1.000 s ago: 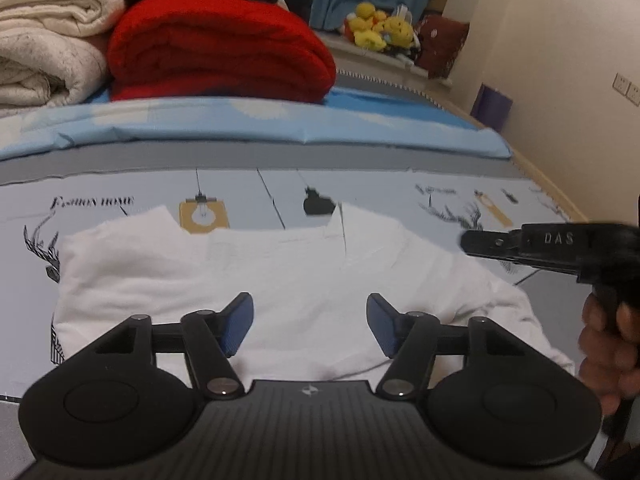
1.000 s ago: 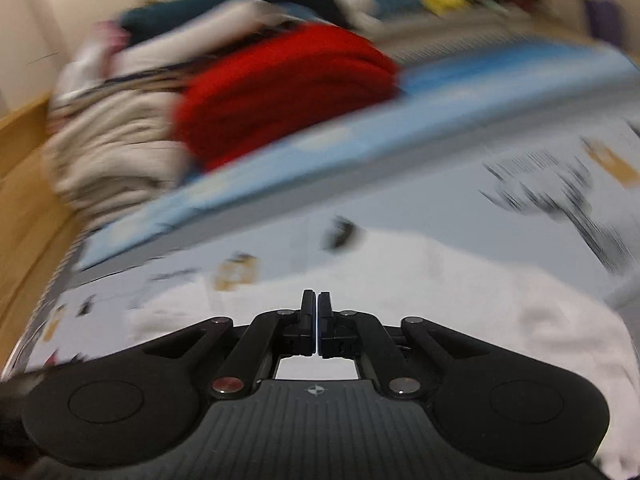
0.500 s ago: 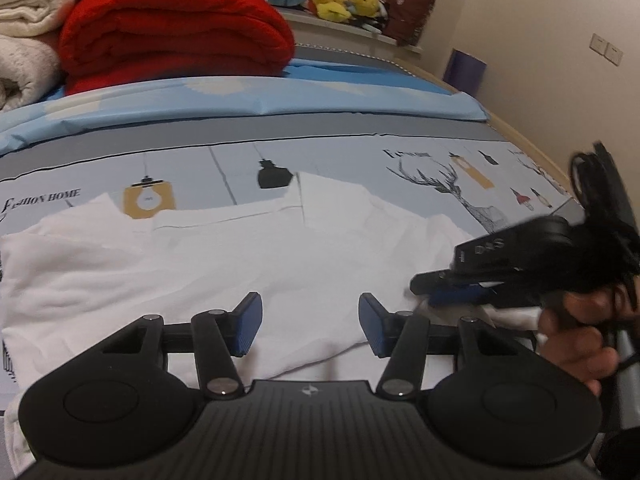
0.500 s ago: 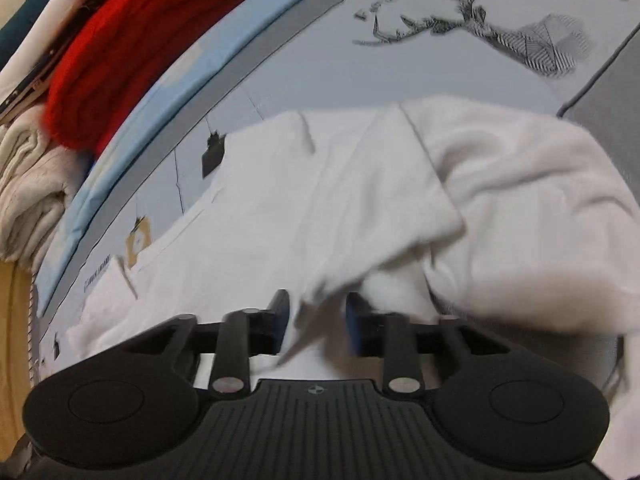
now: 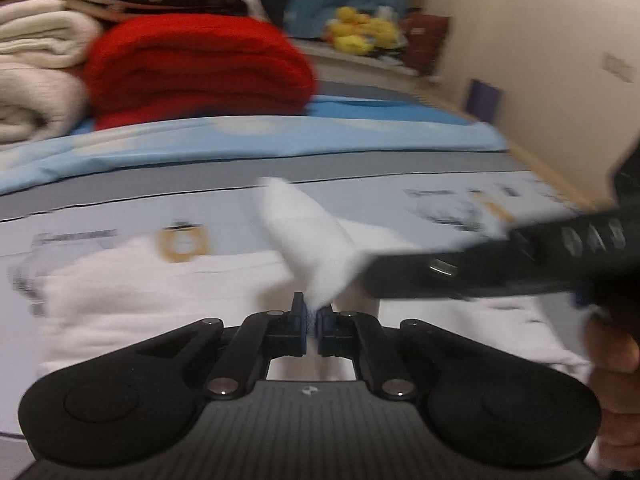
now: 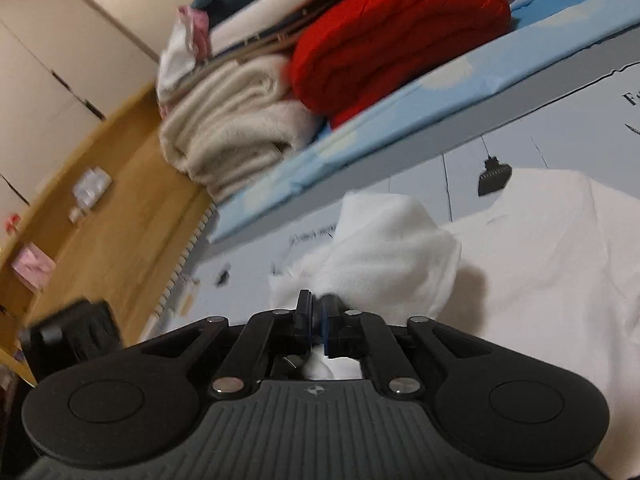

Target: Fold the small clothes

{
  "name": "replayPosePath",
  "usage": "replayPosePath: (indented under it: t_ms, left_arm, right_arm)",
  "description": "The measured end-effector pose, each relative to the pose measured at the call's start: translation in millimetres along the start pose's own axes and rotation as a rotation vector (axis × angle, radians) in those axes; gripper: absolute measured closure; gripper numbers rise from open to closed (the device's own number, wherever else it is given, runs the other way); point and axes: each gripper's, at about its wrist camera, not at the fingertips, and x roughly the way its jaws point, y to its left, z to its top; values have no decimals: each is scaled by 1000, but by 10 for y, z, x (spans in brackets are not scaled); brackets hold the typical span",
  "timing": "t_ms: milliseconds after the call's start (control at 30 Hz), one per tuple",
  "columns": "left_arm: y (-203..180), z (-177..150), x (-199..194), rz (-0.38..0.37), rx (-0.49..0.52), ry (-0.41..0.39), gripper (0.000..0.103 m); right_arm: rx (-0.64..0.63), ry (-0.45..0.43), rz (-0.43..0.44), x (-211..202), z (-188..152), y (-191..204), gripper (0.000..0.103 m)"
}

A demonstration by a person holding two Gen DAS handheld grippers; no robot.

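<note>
The white garment lies spread on the printed bed sheet, in front of the red blanket. The left gripper has just closed its fingers on a raised fold of the cloth; the right gripper is clamped on another bunch. It looks light, soft and limp, so edges and corners are best pinched.

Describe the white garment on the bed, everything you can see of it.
The white garment is soft, plain cloth, lying mostly flat on the printed bedsheet. Both grippers pinch it: the left gripper, whose jaws have just been closing, holds a raised fold, and the right gripper is shut on a bunched-up part lifted off the sheet. The left view is blurred.
</note>
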Motion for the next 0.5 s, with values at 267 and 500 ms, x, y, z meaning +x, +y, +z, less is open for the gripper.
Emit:
replayPosePath:
  t_ms: [267, 500]
  left_arm:
    - [2037, -104, -839, 546, -451, -4, 99]
    - [3112, -500, -1753, 1115, -806, -65, 64]
  right_arm:
    - [-46, 16, -464, 33, 46, -251, 79]
    - [57, 28, -704, -182, 20, -765, 79]
